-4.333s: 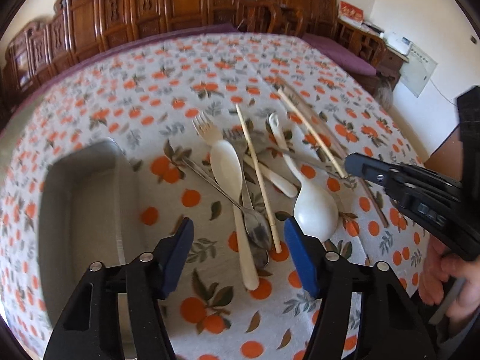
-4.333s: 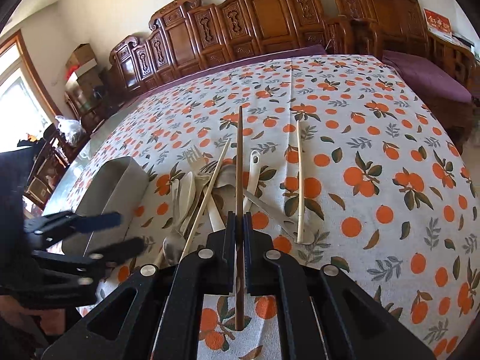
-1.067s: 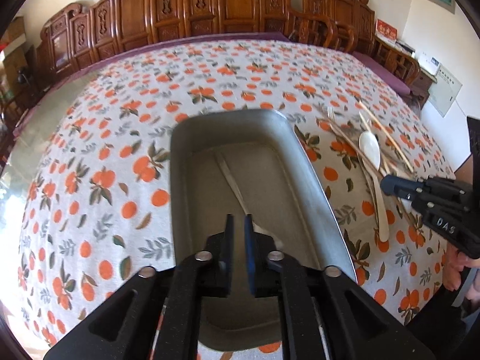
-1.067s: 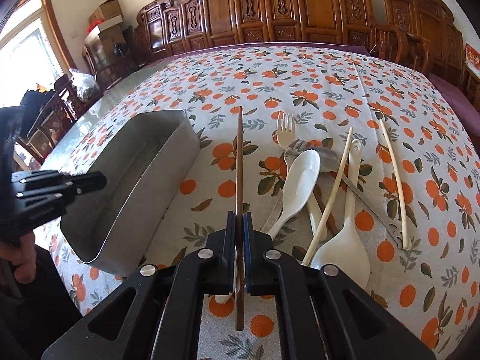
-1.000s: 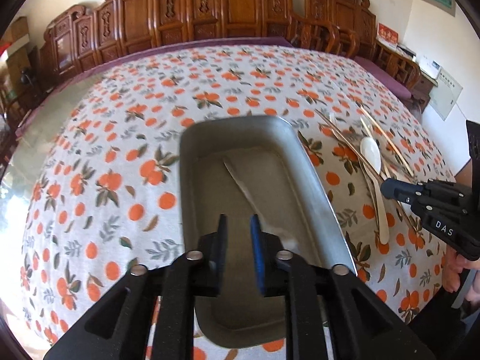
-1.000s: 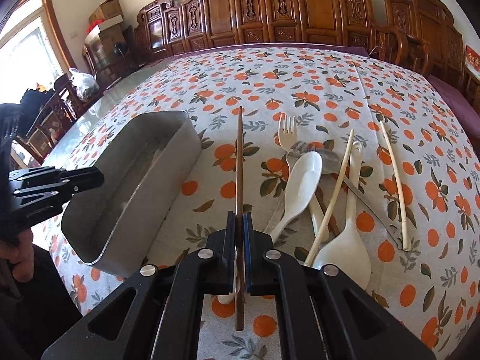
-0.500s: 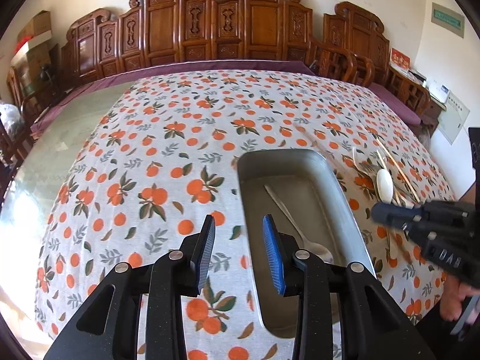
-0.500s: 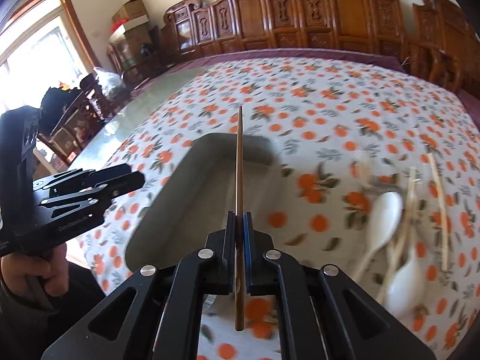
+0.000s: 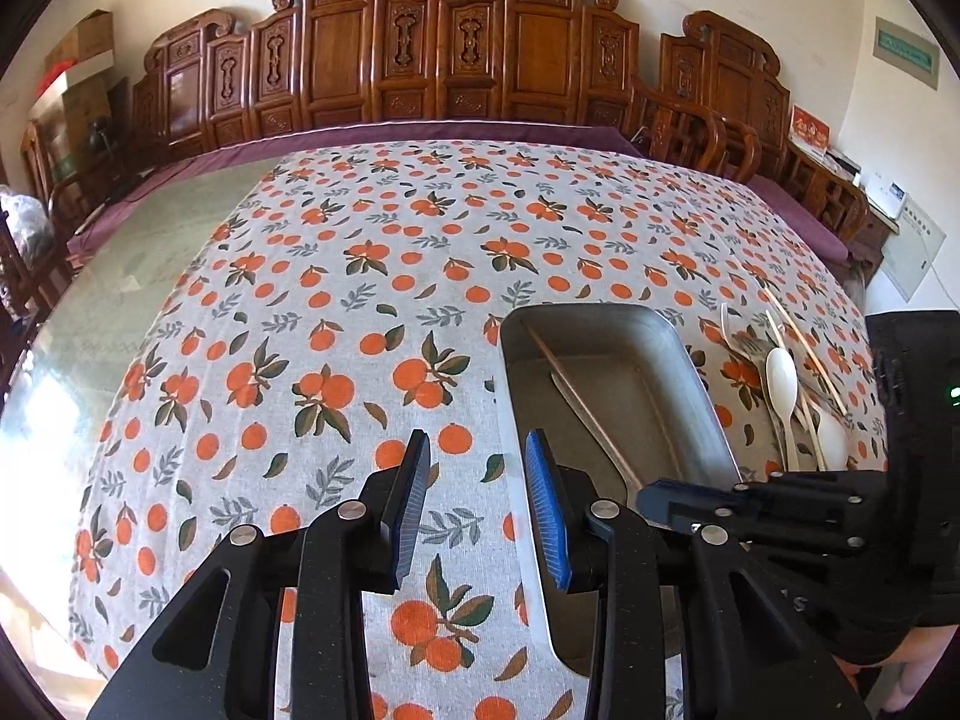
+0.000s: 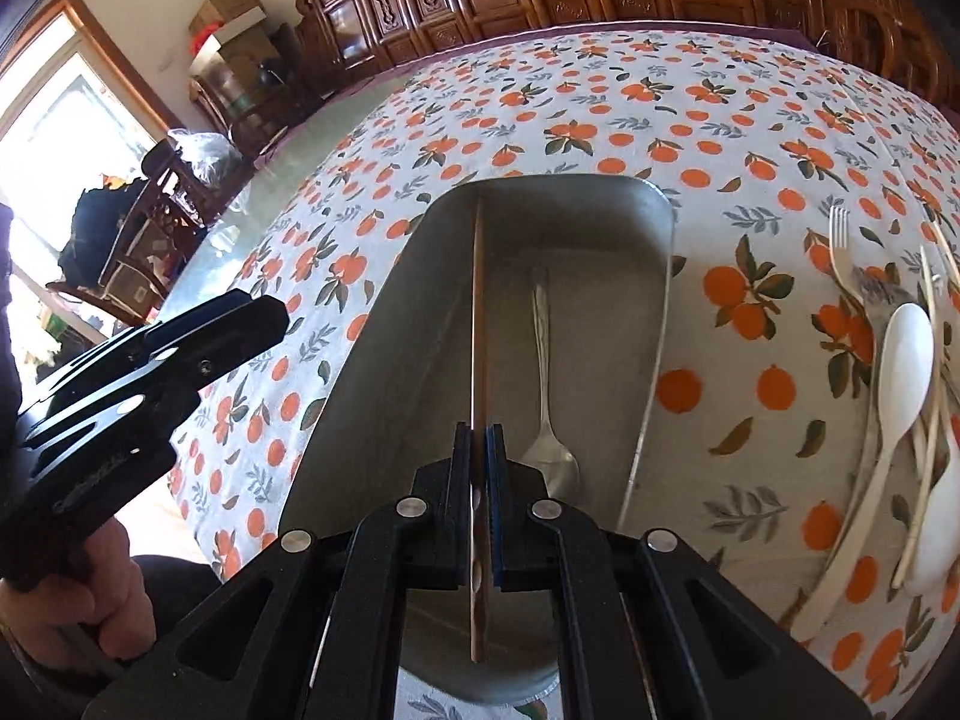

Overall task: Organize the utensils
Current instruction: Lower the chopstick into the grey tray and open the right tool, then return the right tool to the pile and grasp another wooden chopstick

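Observation:
My right gripper (image 10: 478, 462) is shut on a brown chopstick (image 10: 477, 300) that points lengthwise over the metal tray (image 10: 654, 312). A metal spoon (image 10: 546, 360) lies on the tray floor just right of the chopstick. In the left wrist view my left gripper (image 9: 477, 498) is open with nothing between its blue pads (image 9: 414, 498), above the tablecloth just left of the tray (image 9: 690, 384). The right gripper's tip (image 9: 660, 501) reaches over the tray's near right side, with the chopstick (image 9: 576, 396) slanting toward the far left corner.
A pile of utensils lies right of the tray: a white spoon (image 10: 906, 354), a fork (image 10: 840, 240) and pale chopsticks (image 10: 927, 396). The orange-print tablecloth (image 9: 360, 312) covers the table. Carved wooden chairs (image 9: 420, 60) line the far side. A hand (image 10: 78, 600) holds the left gripper.
My right gripper carried the chopstick leftward from beside the pile to over the tray. The left gripper opened, left the spoon in the tray and shifted left off it.

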